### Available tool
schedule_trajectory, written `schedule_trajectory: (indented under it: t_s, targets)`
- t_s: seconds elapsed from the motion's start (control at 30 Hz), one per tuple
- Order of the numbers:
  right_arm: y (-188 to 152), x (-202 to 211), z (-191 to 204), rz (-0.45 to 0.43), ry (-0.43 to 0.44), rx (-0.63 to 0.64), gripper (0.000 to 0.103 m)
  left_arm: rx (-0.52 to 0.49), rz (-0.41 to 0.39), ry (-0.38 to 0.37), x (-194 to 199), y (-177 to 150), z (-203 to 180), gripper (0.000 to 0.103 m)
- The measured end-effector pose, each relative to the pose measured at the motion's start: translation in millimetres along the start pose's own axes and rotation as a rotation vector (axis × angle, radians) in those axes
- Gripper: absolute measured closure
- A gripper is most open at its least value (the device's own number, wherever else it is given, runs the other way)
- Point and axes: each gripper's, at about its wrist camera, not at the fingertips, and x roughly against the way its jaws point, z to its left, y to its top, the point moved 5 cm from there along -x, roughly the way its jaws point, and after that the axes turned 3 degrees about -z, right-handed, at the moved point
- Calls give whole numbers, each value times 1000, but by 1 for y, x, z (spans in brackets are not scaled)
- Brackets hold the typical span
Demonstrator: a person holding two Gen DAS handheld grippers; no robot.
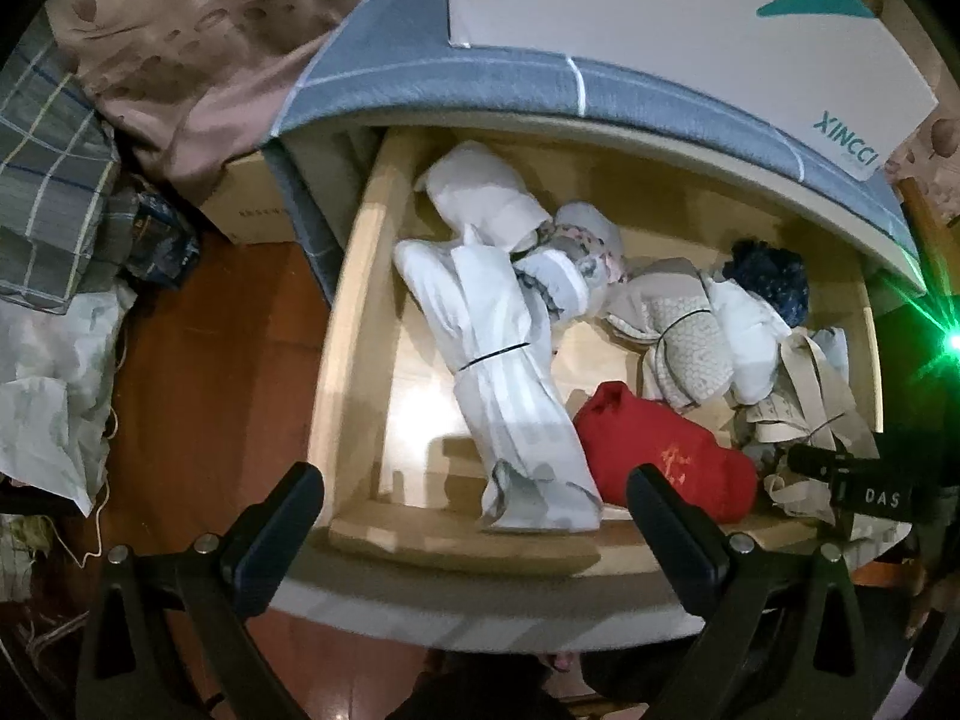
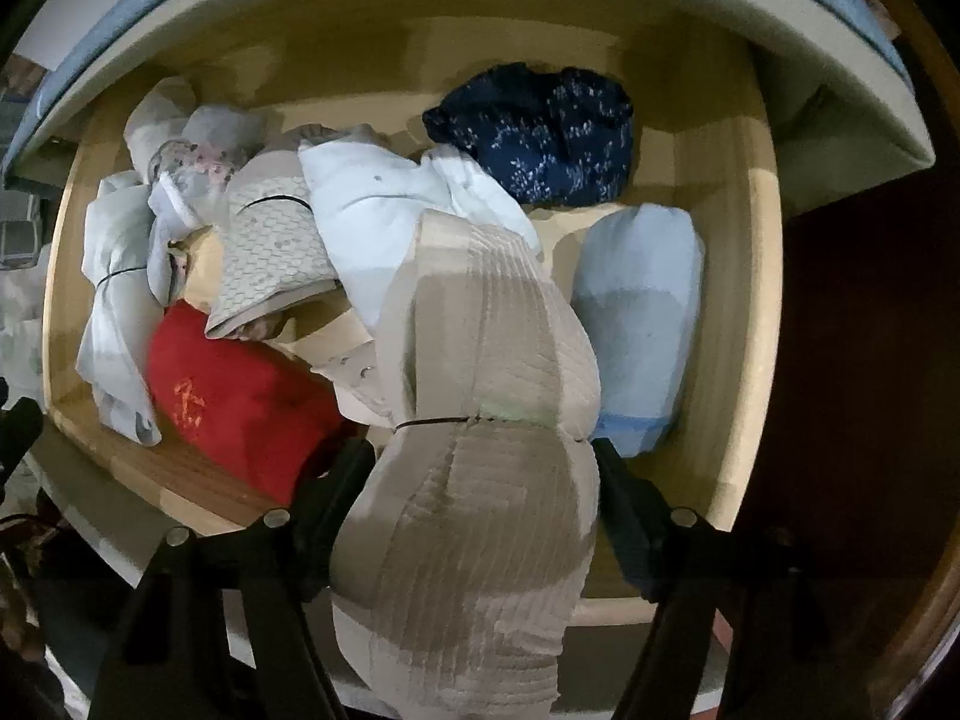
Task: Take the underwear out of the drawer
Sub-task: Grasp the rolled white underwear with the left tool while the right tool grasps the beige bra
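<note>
The wooden drawer stands pulled out and holds several rolled cloth bundles. My left gripper hangs open above the drawer's front edge, over the end of a long white bundle and beside a red bundle. Nothing sits between its fingers. Pointing straight down into the drawer, my right gripper has a beige ribbed bundle tied with a thin band filling its gap; both fingers touch its sides. The right gripper's black body shows at the right edge of the left wrist view.
Also in the drawer are a navy speckled bundle, a pale blue roll, a honeycomb-patterned bundle and the red bundle. A grey checked mattress with a white box overhangs the drawer. Bedding and bags lie left on the floor.
</note>
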Motion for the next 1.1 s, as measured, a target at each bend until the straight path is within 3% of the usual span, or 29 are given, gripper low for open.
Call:
schedule_trajectory:
  t_s: [0.7, 0.77, 0.83, 0.9, 1.1]
  targets:
    - [-7, 3, -14, -12, 32, -17, 41, 64, 180, 46, -77, 24, -14, 0]
    - [-8, 3, -17, -13, 41, -22, 41, 72, 181, 40, -81, 25, -15, 5]
    - [-8, 3, -19, -12, 50, -29, 41, 79, 201, 40, -88, 25, -15, 25]
    - [-7, 3, -23, -11, 53, -29, 41, 101, 225, 35, -94, 25, -13, 33]
    - [-5, 2, -27, -8, 56, -26, 41, 112, 259, 33, -108, 24, -14, 33]
